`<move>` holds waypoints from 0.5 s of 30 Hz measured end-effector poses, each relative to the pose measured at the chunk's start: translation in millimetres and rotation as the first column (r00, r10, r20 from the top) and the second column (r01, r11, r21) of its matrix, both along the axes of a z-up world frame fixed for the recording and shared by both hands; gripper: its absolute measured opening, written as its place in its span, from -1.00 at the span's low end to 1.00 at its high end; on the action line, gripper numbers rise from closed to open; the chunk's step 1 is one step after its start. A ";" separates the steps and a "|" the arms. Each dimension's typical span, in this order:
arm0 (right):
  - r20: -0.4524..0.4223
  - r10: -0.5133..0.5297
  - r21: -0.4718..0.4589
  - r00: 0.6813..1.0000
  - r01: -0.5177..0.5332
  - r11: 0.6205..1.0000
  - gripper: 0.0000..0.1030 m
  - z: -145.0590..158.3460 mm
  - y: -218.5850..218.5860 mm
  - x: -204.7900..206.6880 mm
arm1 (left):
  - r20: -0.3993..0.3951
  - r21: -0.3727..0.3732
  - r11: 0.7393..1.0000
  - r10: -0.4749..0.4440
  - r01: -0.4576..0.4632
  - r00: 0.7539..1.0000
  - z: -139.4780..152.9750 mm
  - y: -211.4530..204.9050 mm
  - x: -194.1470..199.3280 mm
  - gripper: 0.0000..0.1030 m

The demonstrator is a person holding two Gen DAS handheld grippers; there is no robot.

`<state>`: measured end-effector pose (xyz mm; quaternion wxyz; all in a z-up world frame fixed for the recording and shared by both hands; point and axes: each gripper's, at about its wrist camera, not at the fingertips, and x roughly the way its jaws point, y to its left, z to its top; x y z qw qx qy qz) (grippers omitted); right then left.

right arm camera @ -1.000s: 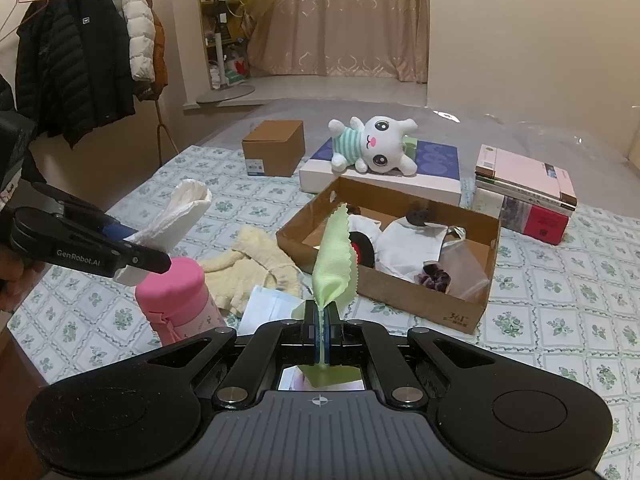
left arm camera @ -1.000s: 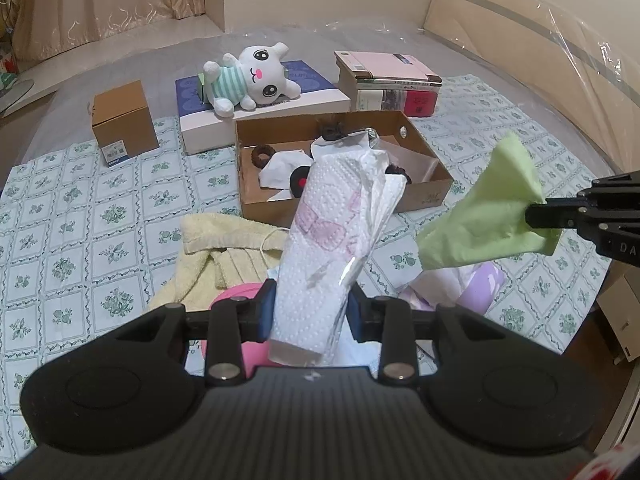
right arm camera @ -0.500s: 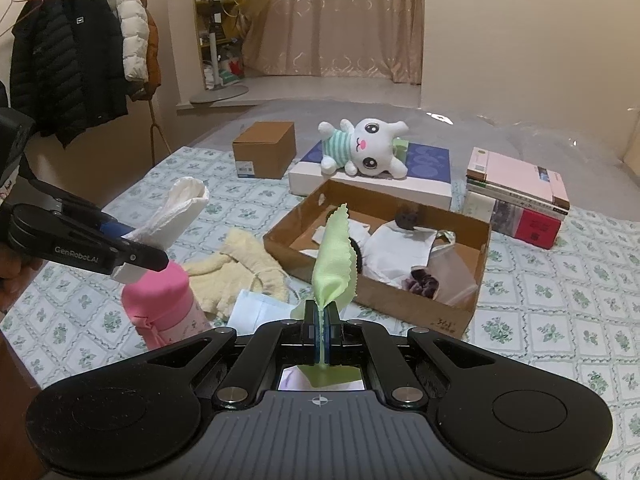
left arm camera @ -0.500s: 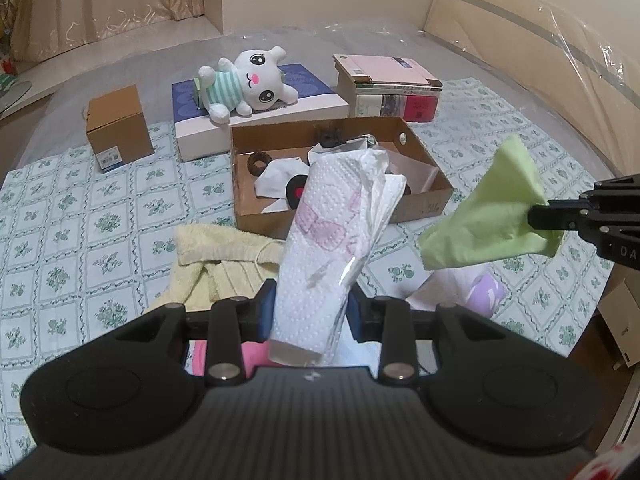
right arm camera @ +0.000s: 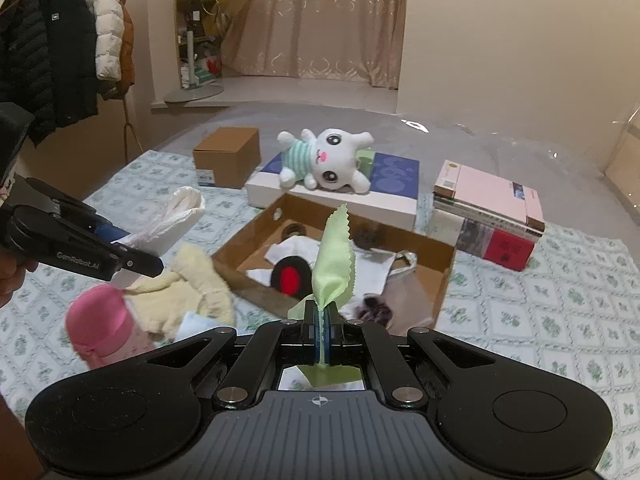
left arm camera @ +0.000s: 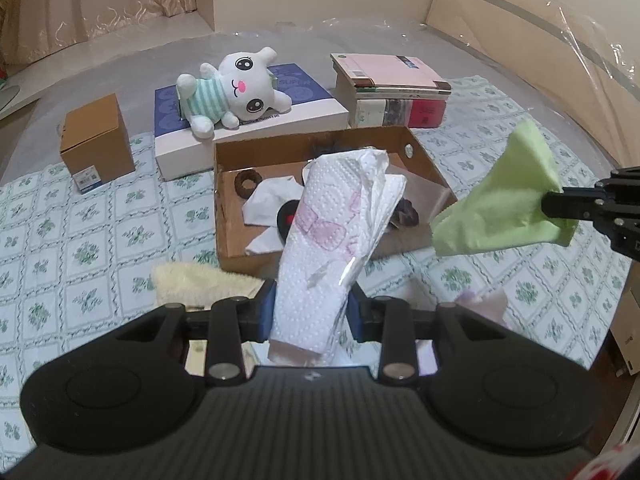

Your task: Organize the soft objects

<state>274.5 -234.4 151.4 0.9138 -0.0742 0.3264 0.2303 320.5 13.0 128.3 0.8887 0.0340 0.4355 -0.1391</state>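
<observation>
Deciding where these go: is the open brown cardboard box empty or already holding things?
Already holding things: the brown cardboard box contains white cloth, a dark ring and a black-and-red piece.

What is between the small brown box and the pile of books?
The blue-topped box with the bunny lying on it; both views show it.

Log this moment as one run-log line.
left gripper: shut on tissue pack | right gripper: shut on green cloth | both held above bedspread, short of open cardboard box
</observation>
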 end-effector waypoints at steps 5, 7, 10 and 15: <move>0.001 -0.013 -0.016 1.000 0.013 1.000 -0.97 -3.1 -3.3 24.0 | -0.009 0.002 1.000 -0.004 0.004 1.000 -5.6 -6.4 26.8 -0.38; 0.000 -0.018 -0.020 1.000 0.018 1.000 -0.97 -4.8 -4.3 33.4 | -0.014 0.010 1.000 -0.007 0.007 1.000 -8.6 -9.0 36.8 -0.38; -0.002 -0.026 -0.026 1.000 0.026 0.999 -0.97 -8.3 -6.3 47.8 | -0.019 0.018 1.000 -0.007 0.008 1.000 -12.6 -10.9 51.5 -0.38; -0.006 -0.038 -0.036 0.999 0.038 0.999 -0.97 -14.8 -8.2 71.3 | -0.032 0.031 1.000 -0.005 0.006 0.999 -20.5 -13.1 76.1 -0.38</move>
